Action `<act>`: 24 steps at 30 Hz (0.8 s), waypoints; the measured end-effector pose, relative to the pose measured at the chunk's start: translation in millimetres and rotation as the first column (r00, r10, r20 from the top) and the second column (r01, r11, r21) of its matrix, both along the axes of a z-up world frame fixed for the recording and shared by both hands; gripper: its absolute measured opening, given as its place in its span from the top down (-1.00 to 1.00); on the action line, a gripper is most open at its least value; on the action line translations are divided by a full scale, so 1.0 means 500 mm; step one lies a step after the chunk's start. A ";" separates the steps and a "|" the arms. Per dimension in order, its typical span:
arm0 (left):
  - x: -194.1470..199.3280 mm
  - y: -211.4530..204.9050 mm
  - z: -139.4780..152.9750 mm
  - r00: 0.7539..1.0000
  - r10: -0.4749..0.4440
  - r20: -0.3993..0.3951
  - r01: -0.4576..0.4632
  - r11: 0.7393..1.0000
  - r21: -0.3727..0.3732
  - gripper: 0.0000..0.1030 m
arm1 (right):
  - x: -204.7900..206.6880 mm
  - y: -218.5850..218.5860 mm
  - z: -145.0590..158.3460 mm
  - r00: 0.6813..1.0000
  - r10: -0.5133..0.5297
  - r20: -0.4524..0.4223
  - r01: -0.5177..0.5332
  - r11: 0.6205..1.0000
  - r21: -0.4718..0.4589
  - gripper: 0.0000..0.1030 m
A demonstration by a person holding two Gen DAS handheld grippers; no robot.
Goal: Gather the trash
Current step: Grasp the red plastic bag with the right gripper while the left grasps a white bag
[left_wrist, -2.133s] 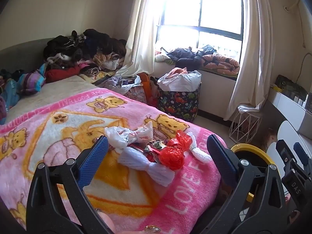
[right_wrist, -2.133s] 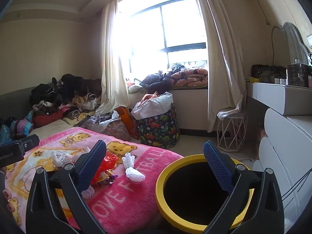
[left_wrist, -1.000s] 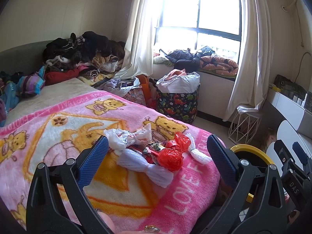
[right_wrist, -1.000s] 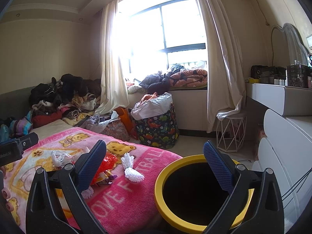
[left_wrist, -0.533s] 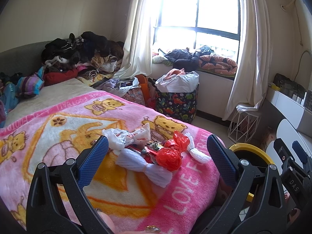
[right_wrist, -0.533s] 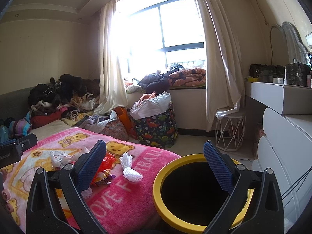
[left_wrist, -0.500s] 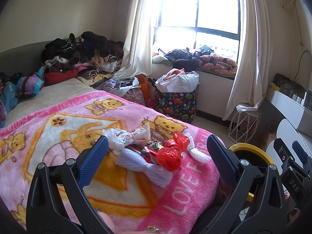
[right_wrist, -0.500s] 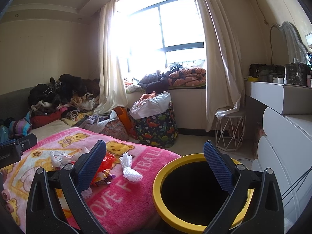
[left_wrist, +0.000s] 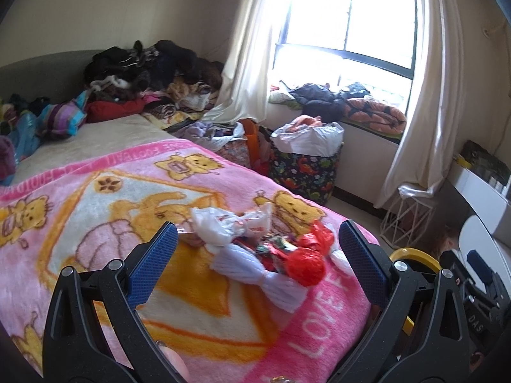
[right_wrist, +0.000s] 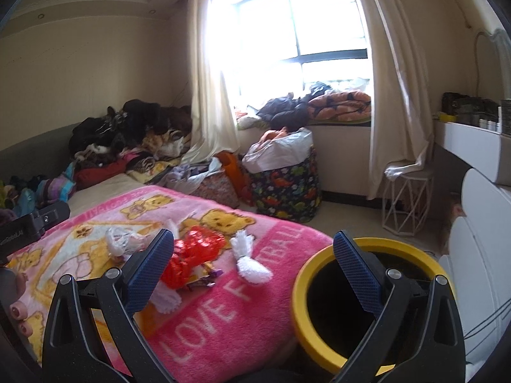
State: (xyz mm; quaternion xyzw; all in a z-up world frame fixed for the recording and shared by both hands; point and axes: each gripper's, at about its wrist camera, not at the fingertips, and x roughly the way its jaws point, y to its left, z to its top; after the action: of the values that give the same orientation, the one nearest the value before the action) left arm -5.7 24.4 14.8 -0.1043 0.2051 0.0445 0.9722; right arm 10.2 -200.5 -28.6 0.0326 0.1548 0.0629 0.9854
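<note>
A small heap of trash lies on the pink bear blanket (left_wrist: 95, 198): a white plastic bag (left_wrist: 220, 221), a pale tassel-like wrapper (left_wrist: 255, 271), a red crumpled wrapper (left_wrist: 306, 265) and another white tassel piece (right_wrist: 249, 261). The red wrapper also shows in the right wrist view (right_wrist: 191, 255). A yellow-rimmed black bin (right_wrist: 367, 306) stands at the bed's right corner. My left gripper (left_wrist: 255, 255) is open and empty, just short of the heap. My right gripper (right_wrist: 252, 265) is open and empty, between the heap and the bin.
A dinosaur-print basket (left_wrist: 303, 172) lined with a white bag stands on the floor by the window. Clothes (left_wrist: 143, 73) are piled at the bed's far end. A white wire stool (right_wrist: 408, 198) and white drawers (right_wrist: 479, 239) stand at the right.
Both grippers have moved forward toward the trash heap, which now looks larger and nearer. The jaws stay open. The trash has not moved.
</note>
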 end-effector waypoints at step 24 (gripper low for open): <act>0.111 0.165 -0.085 0.989 0.076 -0.125 -0.092 0.987 -0.130 -0.81 | 0.177 0.190 -0.062 0.945 0.233 -0.227 -0.240 0.971 -0.001 -0.88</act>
State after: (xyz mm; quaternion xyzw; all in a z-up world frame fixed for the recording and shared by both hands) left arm 49.9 106.8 -27.6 -0.1759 0.2611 0.0775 0.9460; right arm 98.9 -105.4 -59.8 0.0067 0.2692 0.1743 0.9471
